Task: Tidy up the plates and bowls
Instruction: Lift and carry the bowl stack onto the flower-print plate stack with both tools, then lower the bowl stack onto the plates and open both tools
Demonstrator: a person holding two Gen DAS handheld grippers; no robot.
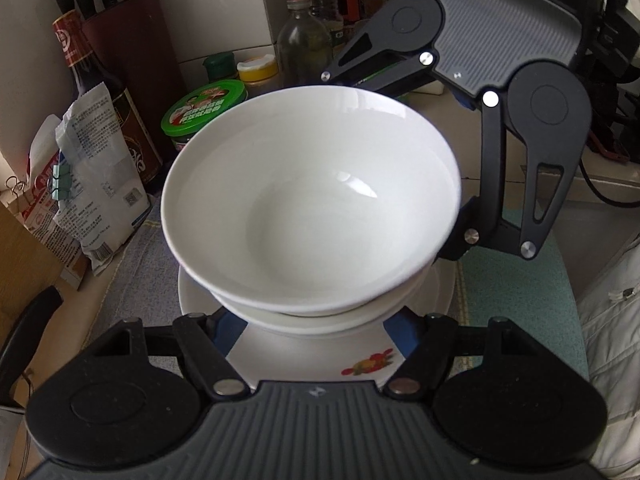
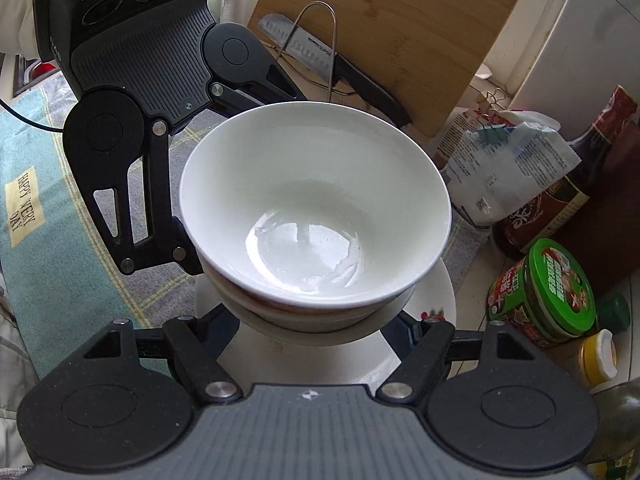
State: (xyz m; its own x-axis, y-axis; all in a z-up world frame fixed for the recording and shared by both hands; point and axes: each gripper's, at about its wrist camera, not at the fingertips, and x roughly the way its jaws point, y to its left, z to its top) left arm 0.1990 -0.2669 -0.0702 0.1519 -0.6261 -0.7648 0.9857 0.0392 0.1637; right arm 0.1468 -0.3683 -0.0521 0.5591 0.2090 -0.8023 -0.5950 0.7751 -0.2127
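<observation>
- Closest to the left gripper [image 1: 316, 332], its 2 blue-padded fingers reach in on either side of the stack of dishes, low down near the plate [image 1: 420, 304]. The bowls hide the tips, so I cannot tell whether the pads press on anything.
- The right gripper [image 2: 312, 328] comes at the same stack from the opposite side, fingers spread to both flanks in the same way; its contact is hidden too.
- Directly ahead of both tools sits the stack: 1 white plate with a fruit print [image 1: 370, 362] at the bottom, and at least 2 white bowls nested on it, the top bowl [image 1: 312, 200] tilted slightly in the lower bowl [image 1: 320, 322].
- Handling, as I judge it: glazed ceramic is stiff, heavy once stacked, slick and breakable. The loose bowls could slide if the plate tips, so the hold should be on opposite edges of the plate, kept level.
- The stack looks to be above a checked cloth [image 2: 52, 216]; whether the plate rests on it I cannot tell.
- Beyond, from the left tool: 1 green-lidded jar [image 1: 202, 114], 1 clipped white packet [image 1: 96, 184], 1 dark sauce bottle [image 1: 86, 72] and a knife block [image 1: 132, 40].
- Farthest from the right tool: 1 knife [image 2: 320, 56] against a wooden cutting board [image 2: 400, 32].
</observation>
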